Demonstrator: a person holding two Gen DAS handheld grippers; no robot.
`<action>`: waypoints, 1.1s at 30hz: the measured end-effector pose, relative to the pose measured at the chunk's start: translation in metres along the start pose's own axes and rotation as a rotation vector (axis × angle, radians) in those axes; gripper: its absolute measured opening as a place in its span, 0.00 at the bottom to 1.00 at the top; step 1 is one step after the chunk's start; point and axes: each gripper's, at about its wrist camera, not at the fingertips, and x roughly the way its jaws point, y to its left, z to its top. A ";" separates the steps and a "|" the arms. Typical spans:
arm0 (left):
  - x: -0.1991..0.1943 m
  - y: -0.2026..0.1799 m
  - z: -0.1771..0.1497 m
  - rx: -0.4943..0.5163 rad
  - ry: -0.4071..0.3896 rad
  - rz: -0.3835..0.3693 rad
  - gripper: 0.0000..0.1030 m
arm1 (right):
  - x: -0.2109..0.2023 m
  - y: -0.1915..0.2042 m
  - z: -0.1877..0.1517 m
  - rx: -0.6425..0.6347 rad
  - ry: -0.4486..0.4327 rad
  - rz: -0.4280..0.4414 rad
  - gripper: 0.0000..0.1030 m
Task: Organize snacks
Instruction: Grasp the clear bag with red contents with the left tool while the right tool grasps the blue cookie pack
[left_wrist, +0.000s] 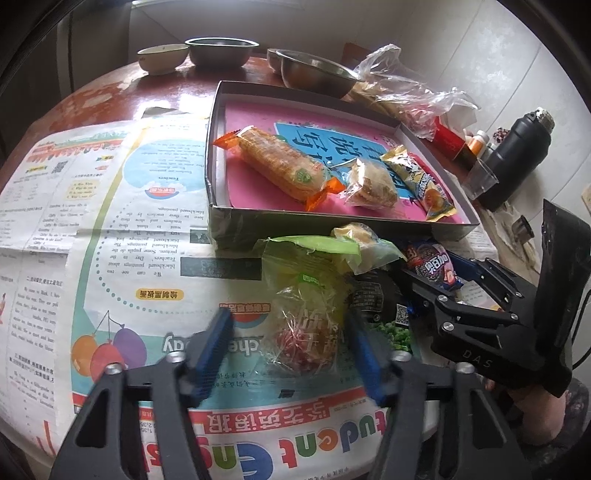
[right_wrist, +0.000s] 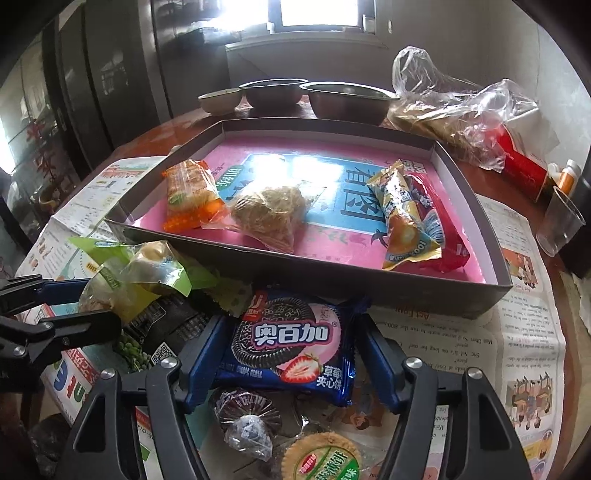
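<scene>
A grey cardboard box (left_wrist: 317, 221) (right_wrist: 295, 277) with a pink lining holds an orange cracker pack (left_wrist: 280, 162), a clear bag of crisps (left_wrist: 371, 184), a yellow packet (left_wrist: 421, 181) and a red packet (right_wrist: 439, 221). In front of it lies a pile of loose snacks. My left gripper (left_wrist: 287, 312) stands open around a green-topped clear packet (left_wrist: 306, 295). Newspaper shows between that packet and the left pad. My right gripper (right_wrist: 291, 319) is shut on a blue strawberry sandwich-cookie packet (right_wrist: 288, 347), both pads against its edges. It also shows in the left wrist view (left_wrist: 424, 284).
Newspaper (left_wrist: 129, 221) covers the round wooden table. Bowls (left_wrist: 221, 51) stand at the back, with plastic bags (right_wrist: 461, 103), a black flask (left_wrist: 517, 155) and a clear cup (right_wrist: 559, 221) on the right. A pea packet (right_wrist: 133, 349), a wrapped dark cake (right_wrist: 245, 410) and a round cracker (right_wrist: 321, 458) lie near the grippers.
</scene>
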 end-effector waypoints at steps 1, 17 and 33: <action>0.001 -0.001 0.000 0.011 0.000 0.017 0.46 | 0.001 0.001 0.000 -0.008 0.002 -0.001 0.62; -0.021 0.015 -0.004 -0.006 -0.038 0.048 0.38 | -0.030 -0.001 0.009 0.046 -0.093 0.162 0.55; -0.056 0.040 0.001 -0.079 -0.123 0.066 0.38 | -0.051 -0.007 0.014 0.078 -0.165 0.177 0.55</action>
